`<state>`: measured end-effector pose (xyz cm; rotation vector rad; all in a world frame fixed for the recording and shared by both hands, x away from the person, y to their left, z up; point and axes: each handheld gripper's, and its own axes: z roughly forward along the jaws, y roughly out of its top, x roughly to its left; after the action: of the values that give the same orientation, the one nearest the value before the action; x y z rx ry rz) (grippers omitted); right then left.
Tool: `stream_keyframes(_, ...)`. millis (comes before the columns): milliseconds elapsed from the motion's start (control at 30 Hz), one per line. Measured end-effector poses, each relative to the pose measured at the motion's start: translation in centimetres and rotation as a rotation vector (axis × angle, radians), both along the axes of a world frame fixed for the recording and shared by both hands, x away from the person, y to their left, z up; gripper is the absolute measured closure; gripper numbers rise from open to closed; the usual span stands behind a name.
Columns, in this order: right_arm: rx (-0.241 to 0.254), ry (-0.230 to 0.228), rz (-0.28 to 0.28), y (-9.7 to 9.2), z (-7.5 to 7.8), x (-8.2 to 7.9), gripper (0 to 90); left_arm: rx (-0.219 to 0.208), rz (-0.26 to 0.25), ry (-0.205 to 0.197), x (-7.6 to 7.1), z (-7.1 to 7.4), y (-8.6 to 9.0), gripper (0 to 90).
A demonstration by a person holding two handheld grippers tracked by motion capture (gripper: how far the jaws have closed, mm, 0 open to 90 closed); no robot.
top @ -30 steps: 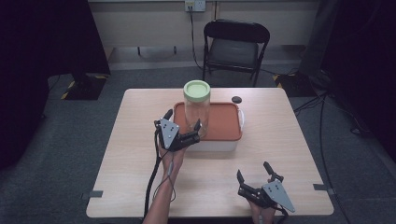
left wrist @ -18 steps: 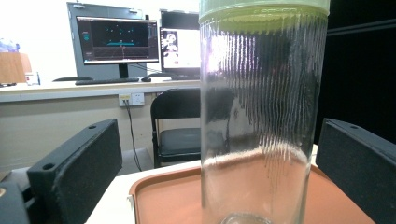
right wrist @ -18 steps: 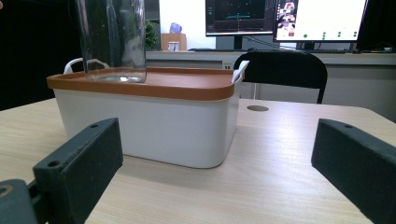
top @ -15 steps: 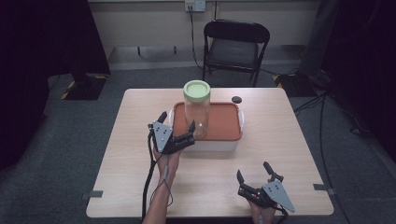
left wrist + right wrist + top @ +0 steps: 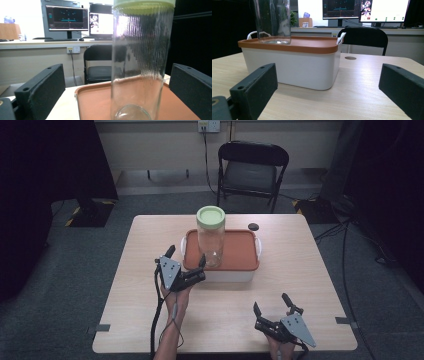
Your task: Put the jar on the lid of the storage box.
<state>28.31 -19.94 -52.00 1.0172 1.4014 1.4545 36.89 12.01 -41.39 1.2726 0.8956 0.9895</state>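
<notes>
The left gripper, jaws wide, frames the glass jar standing on the box's orange lid near its left edge; apparently the approach. Next: advance, then close. The right gripper rests wide open at the tabletop's near edge.

The high view looks forward and down over the table. The left gripper view faces the glass jar very close; the right gripper view sees it farther off, low over the tabletop.

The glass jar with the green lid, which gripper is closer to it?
Left. The left gripper is right at the jar, jaws open around it. The right gripper sits far back.
</notes>
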Motion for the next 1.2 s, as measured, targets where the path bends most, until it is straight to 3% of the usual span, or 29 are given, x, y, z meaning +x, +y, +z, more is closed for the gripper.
stream_keyframes(167, -0.002, 0.001, -0.001, 0.0, 0.0, 0.0, 1.2, -0.007, 0.009, -0.005, -0.4, 0.0, 0.4, 0.1)
stream_keyframes(367, -0.003, 0.002, -0.004, 0.0, 0.0, 0.0, 1.2, 0.015, 0.005, 0.007, -0.7, -0.2, 0.4, 0.0)
stream_keyframes(667, -0.003, 0.002, -0.005, 0.0, 0.0, 0.0, 1.2, 0.005, -0.004, -0.024, -1.5, 0.2, 0.6, 0.0)
stream_keyframes(1100, -0.005, 0.003, -0.006, 0.1, 0.0, 0.0, 1.2, 0.017, 0.005, -0.036, -2.6, 0.0, 1.4, 0.0)
stream_keyframes(1200, -0.005, 0.003, -0.006, 0.1, 0.0, 0.0, 1.2, 0.004, 0.006, -0.03, -2.7, 0.0, 1.9, 0.0)
